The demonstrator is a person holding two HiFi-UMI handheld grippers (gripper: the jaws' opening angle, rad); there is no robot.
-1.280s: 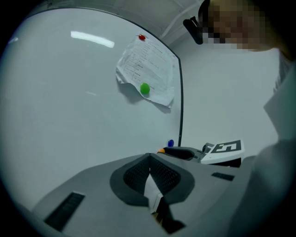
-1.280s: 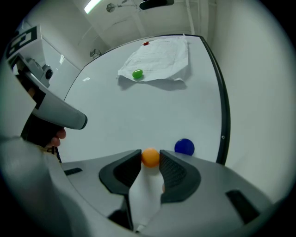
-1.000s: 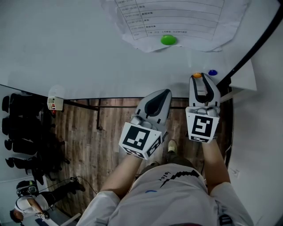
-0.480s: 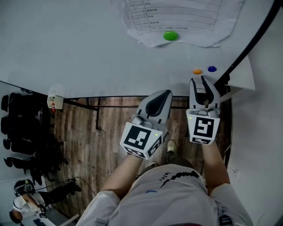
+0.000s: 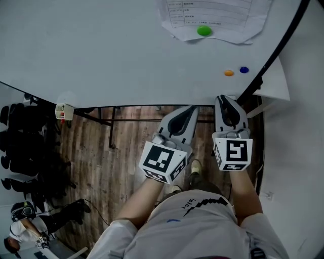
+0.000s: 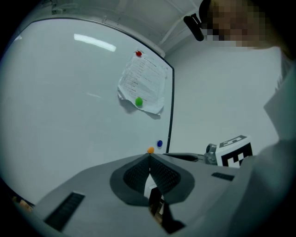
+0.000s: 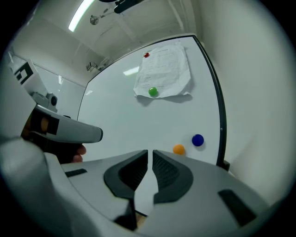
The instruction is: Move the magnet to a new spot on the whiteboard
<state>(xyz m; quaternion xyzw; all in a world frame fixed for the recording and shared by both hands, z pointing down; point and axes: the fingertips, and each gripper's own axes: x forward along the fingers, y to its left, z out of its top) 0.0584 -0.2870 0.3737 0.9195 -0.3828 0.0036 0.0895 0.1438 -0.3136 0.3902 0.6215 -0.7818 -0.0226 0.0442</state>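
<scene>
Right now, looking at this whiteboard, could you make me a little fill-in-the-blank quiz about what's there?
1. The paper sheet is pinned near its bottom edge by a ___ magnet.
2. Just beside the orange magnet sits a ___ one.
3. The right gripper is closing its fingers with ___ between them.
Missing words: green; blue; nothing.

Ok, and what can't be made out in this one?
- Sheet: cut off by the head view's top edge. The red magnet at its top shows only in the gripper views.
- Print on the sheet: too small to read in every view.
- Small box below the whiteboard, head view: too small to identify.
- Bystander, head view's lower left: cut off by the edge.
</scene>
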